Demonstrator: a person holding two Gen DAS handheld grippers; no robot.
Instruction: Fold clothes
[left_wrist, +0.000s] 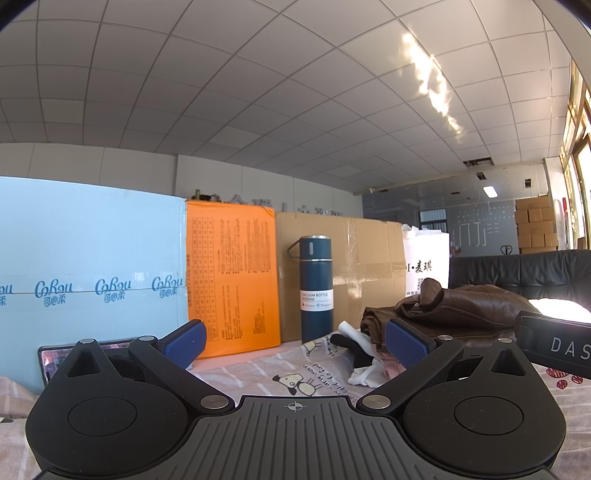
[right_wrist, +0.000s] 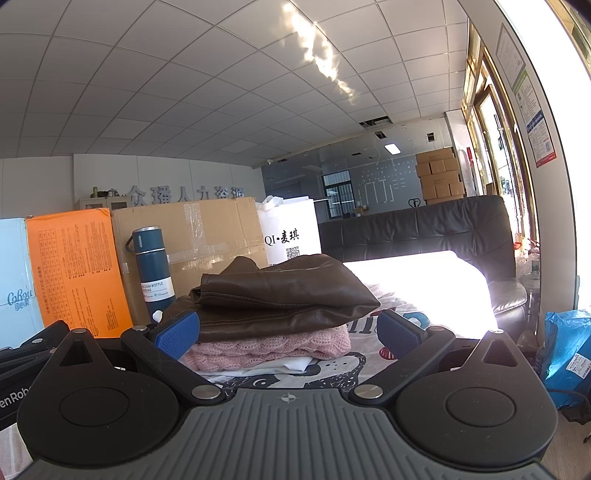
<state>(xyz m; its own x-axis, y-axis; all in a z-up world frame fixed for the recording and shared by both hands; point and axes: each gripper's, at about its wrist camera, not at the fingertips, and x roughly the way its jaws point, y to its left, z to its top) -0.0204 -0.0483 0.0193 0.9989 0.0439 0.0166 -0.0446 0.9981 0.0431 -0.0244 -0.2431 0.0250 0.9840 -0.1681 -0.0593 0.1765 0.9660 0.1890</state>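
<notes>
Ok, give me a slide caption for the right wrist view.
Open right gripper facing a stack of folded clothes, brown jacket on top.

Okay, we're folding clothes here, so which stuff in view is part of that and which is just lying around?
Part of the job:
brown jacket
pink knit
white garment
black and white garment
left gripper, open
right gripper, open

Just lying about:
blue bottle
orange box
cardboard box
white bag
phone
</notes>
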